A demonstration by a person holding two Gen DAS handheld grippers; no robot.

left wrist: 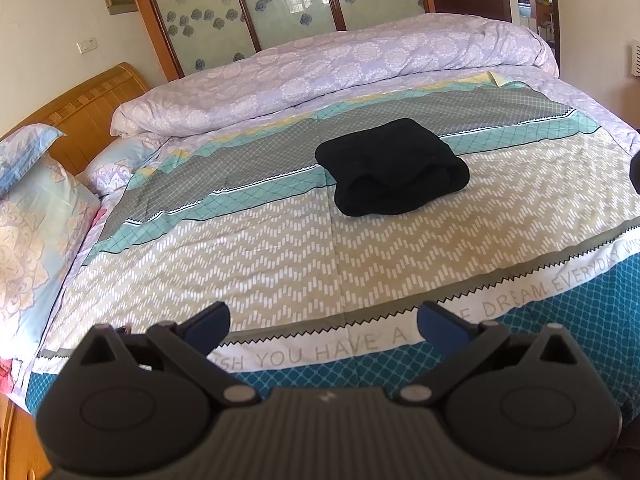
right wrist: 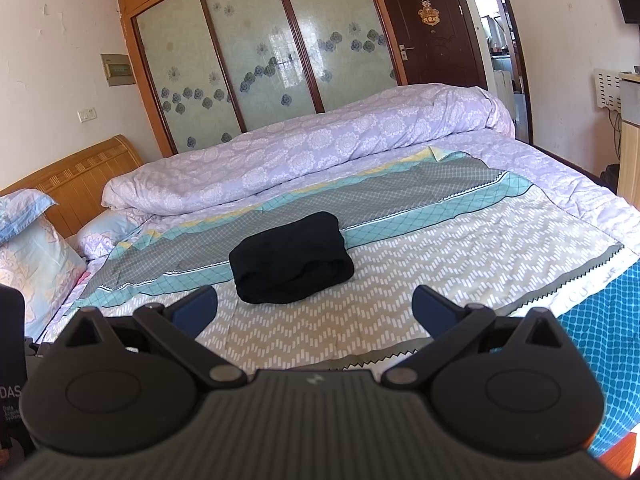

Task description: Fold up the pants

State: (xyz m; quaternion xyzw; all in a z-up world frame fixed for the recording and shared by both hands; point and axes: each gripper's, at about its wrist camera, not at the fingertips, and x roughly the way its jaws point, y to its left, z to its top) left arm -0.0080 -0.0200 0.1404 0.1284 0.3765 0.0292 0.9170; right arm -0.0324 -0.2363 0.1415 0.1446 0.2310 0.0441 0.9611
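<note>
The black pants [left wrist: 390, 168] lie folded into a compact bundle on the patterned bedspread [left wrist: 280, 248], near the middle of the bed; they also show in the right wrist view [right wrist: 290, 270]. My left gripper [left wrist: 323, 324] is open and empty, held back above the bed's near edge, well short of the pants. My right gripper [right wrist: 315, 307] is open and empty too, hovering just in front of the bundle without touching it.
A rolled lilac duvet [left wrist: 320, 76] lies along the far side of the bed. Pillows [left wrist: 36, 232] and a wooden headboard [left wrist: 92, 116] are at the left. A wardrobe with glass doors [right wrist: 256, 60] and a dark door [right wrist: 432, 28] stand behind.
</note>
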